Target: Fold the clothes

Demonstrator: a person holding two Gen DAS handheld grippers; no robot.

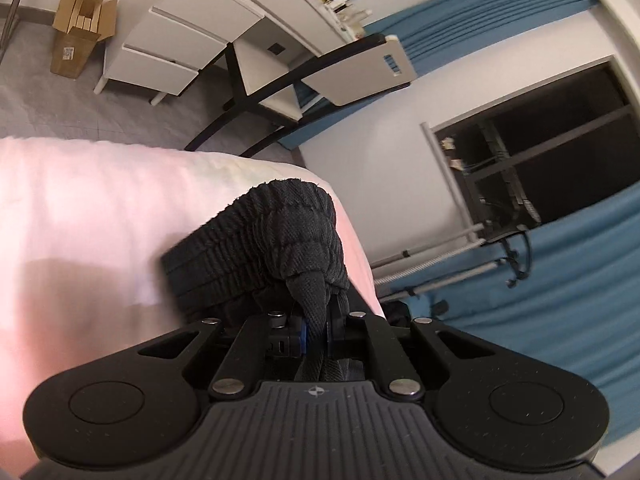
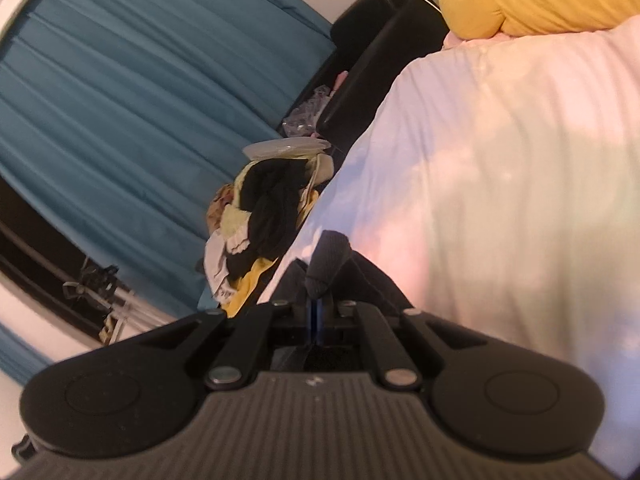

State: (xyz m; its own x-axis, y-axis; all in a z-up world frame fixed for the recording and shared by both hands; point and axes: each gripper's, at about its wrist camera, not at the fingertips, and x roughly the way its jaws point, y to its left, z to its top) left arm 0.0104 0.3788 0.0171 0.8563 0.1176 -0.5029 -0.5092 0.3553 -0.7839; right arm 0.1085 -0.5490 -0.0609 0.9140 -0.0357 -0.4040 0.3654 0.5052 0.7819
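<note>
Both grippers were clamped on the dark knit garment [image 1: 296, 240]: the left gripper [image 1: 314, 330] pinched its bunched ribbed end, the right gripper [image 2: 316, 300] a small corner, the cloth extending forward over the bed [image 1: 100, 220].

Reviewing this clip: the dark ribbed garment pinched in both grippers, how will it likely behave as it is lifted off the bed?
Likely floppy: the dark ribbed garment bunches and droops from the left gripper. Probably not slippery, since its coarse knit sits wedged between shut jaws; the right gripper holds only a small tip. It probably sags between the two grips.
</note>
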